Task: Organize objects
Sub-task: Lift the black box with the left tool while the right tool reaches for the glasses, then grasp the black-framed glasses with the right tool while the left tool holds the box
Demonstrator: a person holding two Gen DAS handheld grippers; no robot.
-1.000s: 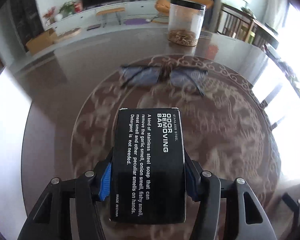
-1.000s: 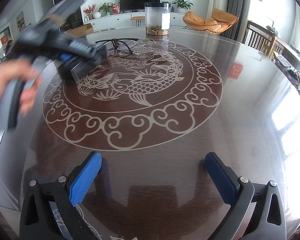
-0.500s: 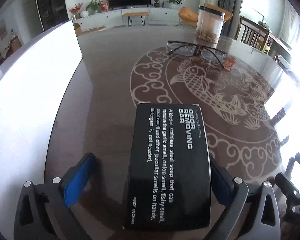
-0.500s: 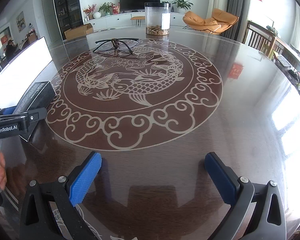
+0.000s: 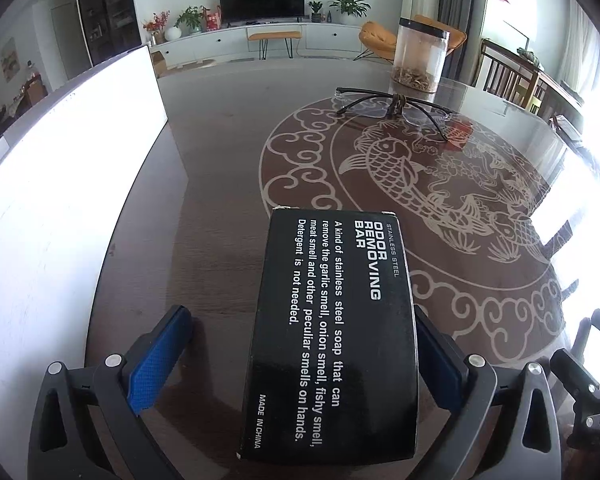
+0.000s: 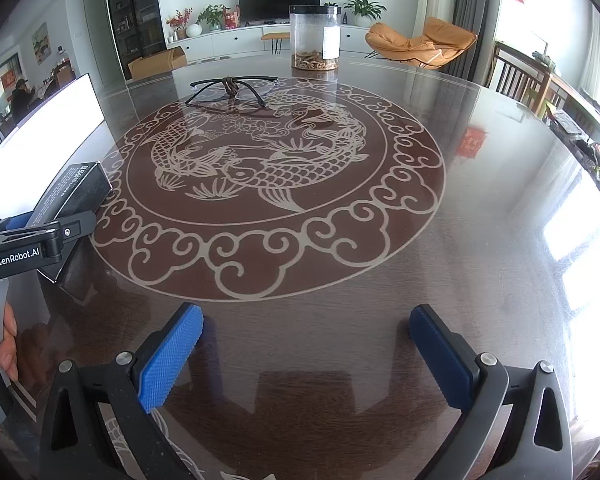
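Black box (image 5: pixel 332 336) lay at lower centre on the desk (image 5: pixel 220 184) between the left gripper's (image 5: pixel 300 360) wide-open jaws; pulling back crookedly could drag it. The right gripper (image 6: pixel 306 354) was open, empty.

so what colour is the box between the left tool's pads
Black cardboard box with white lettering, clearest in the left wrist view.

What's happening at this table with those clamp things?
A person is tidying the table with a hand-held gripper in each hand. The left gripper is open around a black box lying on the table. The right gripper is open and empty. Glasses and a clear jar sit farther back.
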